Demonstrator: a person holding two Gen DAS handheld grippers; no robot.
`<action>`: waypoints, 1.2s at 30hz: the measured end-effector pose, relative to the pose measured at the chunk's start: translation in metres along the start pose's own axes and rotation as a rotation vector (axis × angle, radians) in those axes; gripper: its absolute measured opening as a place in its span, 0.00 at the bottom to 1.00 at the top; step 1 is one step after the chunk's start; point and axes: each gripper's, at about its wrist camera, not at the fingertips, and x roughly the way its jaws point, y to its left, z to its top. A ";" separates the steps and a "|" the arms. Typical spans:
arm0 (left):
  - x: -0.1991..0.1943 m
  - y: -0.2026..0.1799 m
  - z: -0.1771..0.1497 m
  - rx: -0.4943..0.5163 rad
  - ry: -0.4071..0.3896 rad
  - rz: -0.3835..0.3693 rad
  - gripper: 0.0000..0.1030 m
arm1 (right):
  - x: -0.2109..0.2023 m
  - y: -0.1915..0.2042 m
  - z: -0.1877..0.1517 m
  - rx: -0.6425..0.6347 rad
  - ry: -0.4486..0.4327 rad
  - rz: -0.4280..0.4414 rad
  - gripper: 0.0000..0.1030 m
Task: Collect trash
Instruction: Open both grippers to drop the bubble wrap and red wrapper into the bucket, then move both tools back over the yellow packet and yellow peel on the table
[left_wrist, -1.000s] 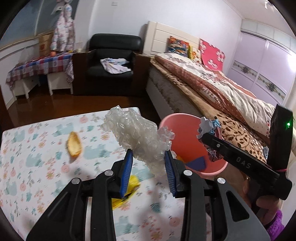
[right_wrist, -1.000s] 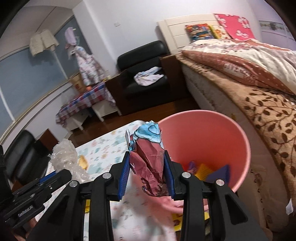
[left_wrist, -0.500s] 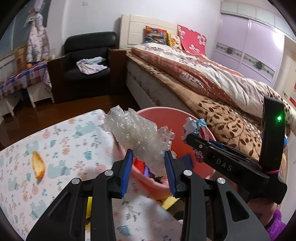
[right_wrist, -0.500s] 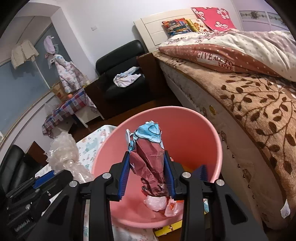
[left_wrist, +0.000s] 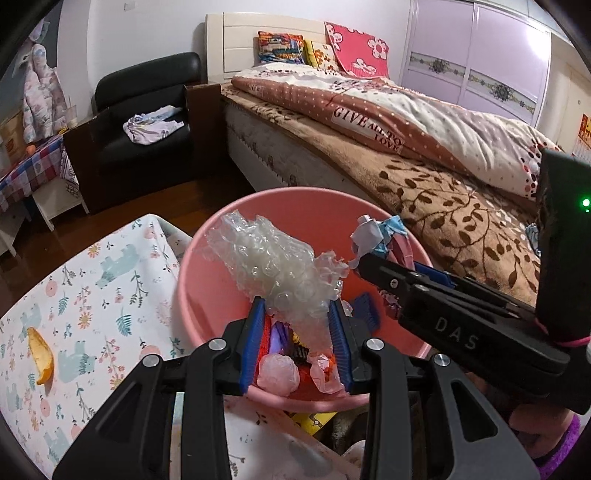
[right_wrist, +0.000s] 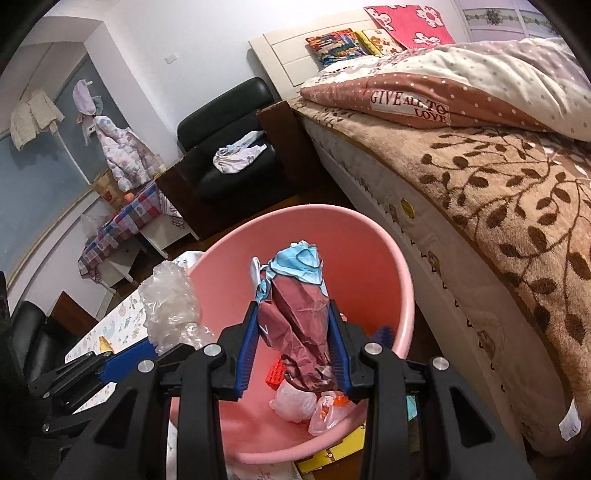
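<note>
A pink bin (left_wrist: 207, 258) (right_wrist: 380, 258) stands between the flowered table and the bed, with several wrappers in its bottom. My left gripper (left_wrist: 297, 345) is shut on a wad of clear bubble wrap (left_wrist: 280, 273) and hovers over the bin's opening. My right gripper (right_wrist: 293, 350) is shut on a crumpled maroon and blue wrapper (right_wrist: 299, 310), also above the bin. In the left wrist view the right gripper (left_wrist: 373, 254) comes in from the right with that wrapper (left_wrist: 380, 236). The right wrist view shows the bubble wrap (right_wrist: 170, 306) at the left.
An orange peel (left_wrist: 38, 356) lies on the flowered tablecloth (left_wrist: 92, 295) to the left of the bin. The bed (left_wrist: 424, 162) runs along the right. A black armchair (left_wrist: 147, 122) stands beyond, on a dark wood floor. A yellow packet (right_wrist: 332, 454) lies under the bin.
Both grippers have swung from above the table to over the pink bin and dropped lower, each still gripping its trash. The bin now fills the middle of both views.
</note>
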 end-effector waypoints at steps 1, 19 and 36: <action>0.002 -0.001 0.000 0.001 0.004 0.000 0.34 | 0.000 0.000 -0.001 0.002 0.002 0.000 0.34; 0.016 0.008 -0.002 -0.029 0.047 0.006 0.52 | 0.000 0.000 -0.002 0.008 -0.002 0.018 0.48; -0.031 0.029 -0.013 -0.110 -0.007 0.004 0.52 | -0.026 0.029 -0.002 -0.041 -0.023 0.073 0.50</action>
